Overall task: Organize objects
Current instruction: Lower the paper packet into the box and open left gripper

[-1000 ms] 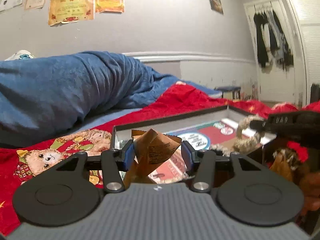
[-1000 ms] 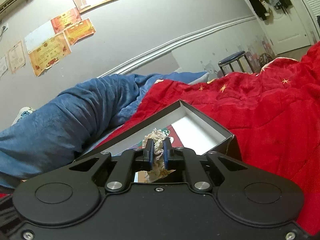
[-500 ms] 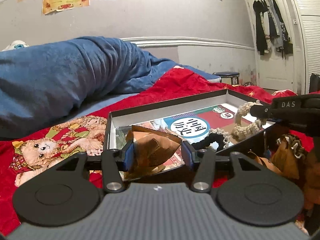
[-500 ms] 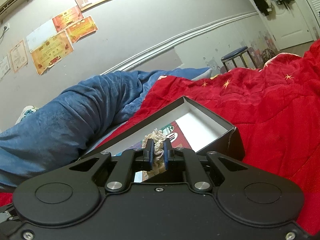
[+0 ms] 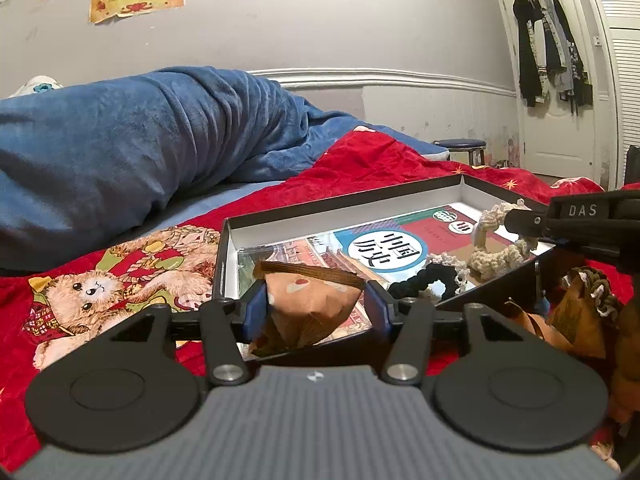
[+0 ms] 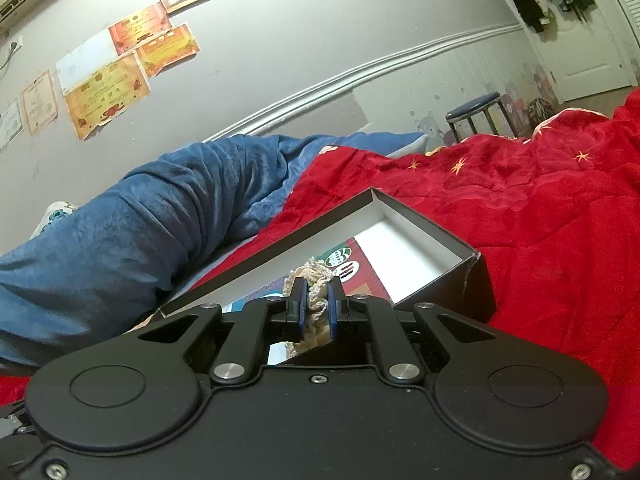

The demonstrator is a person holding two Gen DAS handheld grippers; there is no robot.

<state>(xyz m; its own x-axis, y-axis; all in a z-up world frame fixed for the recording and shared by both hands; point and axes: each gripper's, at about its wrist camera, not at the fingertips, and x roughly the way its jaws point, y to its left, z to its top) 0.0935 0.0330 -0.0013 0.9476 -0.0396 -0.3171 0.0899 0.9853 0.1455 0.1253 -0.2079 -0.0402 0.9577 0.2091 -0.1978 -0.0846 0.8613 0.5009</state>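
Note:
A shallow black box [image 5: 344,204] with white inner walls lies on the red bedspread. In it lie a book [image 5: 384,250] with a blue circle and a black scrunchie [image 5: 420,284]. My left gripper [image 5: 314,306] is shut on a brown paper pouch [image 5: 312,306], held at the box's near left corner. My right gripper [image 6: 315,306] is shut on a cream rope scrunchie [image 6: 314,280] and holds it over the box [image 6: 408,216]. In the left wrist view the right gripper [image 5: 516,220] reaches in from the right with the cream scrunchie [image 5: 496,248].
A blue blanket [image 5: 132,136] is heaped behind the box. A red bedspread [image 6: 540,208] with a bear print [image 5: 120,272] covers the bed. More brown pouches [image 5: 576,308] lie right of the box. A stool [image 6: 476,110] and a door [image 5: 556,92] stand at the far right.
My left gripper has lowered and tilted down with the pouch to the box's near left corner. My right gripper has dropped slightly with the cream scrunchie over the box.

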